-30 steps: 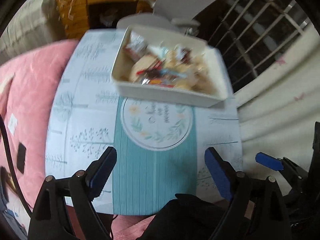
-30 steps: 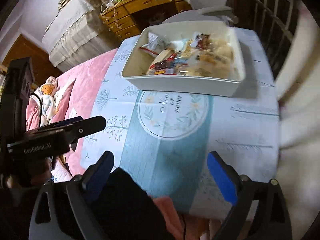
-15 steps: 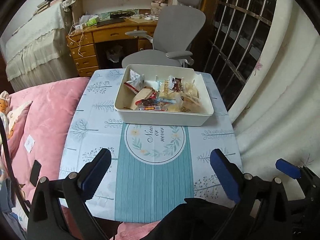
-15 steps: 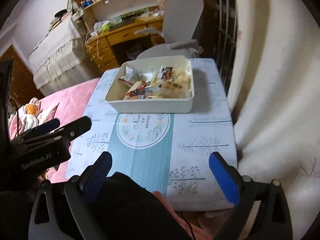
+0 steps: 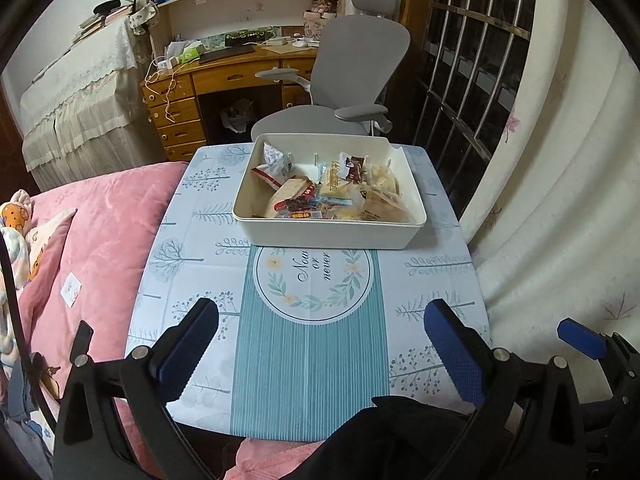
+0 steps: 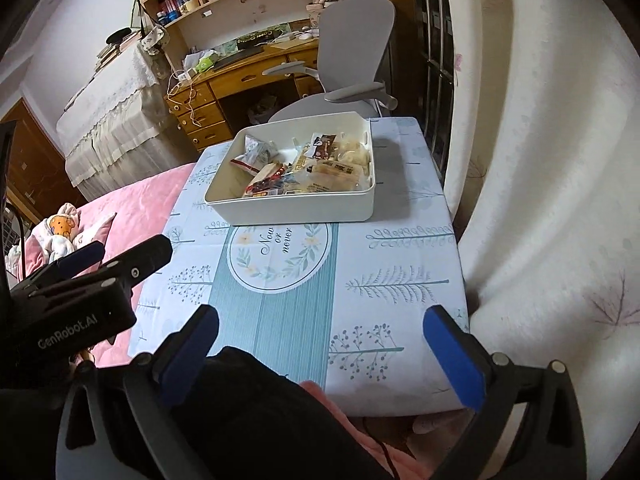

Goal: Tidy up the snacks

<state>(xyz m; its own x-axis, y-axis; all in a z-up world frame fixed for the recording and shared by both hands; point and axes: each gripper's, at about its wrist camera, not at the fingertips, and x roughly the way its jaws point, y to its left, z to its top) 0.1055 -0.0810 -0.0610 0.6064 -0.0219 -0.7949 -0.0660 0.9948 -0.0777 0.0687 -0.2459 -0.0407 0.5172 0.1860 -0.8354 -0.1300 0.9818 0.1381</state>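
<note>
A white plastic bin (image 5: 332, 232) stands on the far half of a small table (image 5: 200, 248) with a blue tree-print cloth. It holds several wrapped snacks (image 5: 320, 190): pastries, red-labelled bars and a grey pouch. The bin also shows in the right wrist view (image 6: 296, 208) with the snacks (image 6: 304, 172) inside. My left gripper (image 5: 320, 344) is open and empty over the table's near edge. My right gripper (image 6: 320, 344) is open and empty, near the table's near right corner. The left gripper's body (image 6: 80, 296) shows at the left of the right wrist view.
A pink bed cover (image 5: 92, 232) lies left of the table. A white curtain (image 5: 560, 200) hangs on the right. A grey office chair (image 5: 344, 80) and a wooden desk (image 5: 208, 92) stand behind the table. A dark sleeve (image 6: 256, 412) lies below the grippers.
Both grippers have pulled back and up from the bin, so the bin looks smaller and farther and more of the room shows. Both stay open and empty.
</note>
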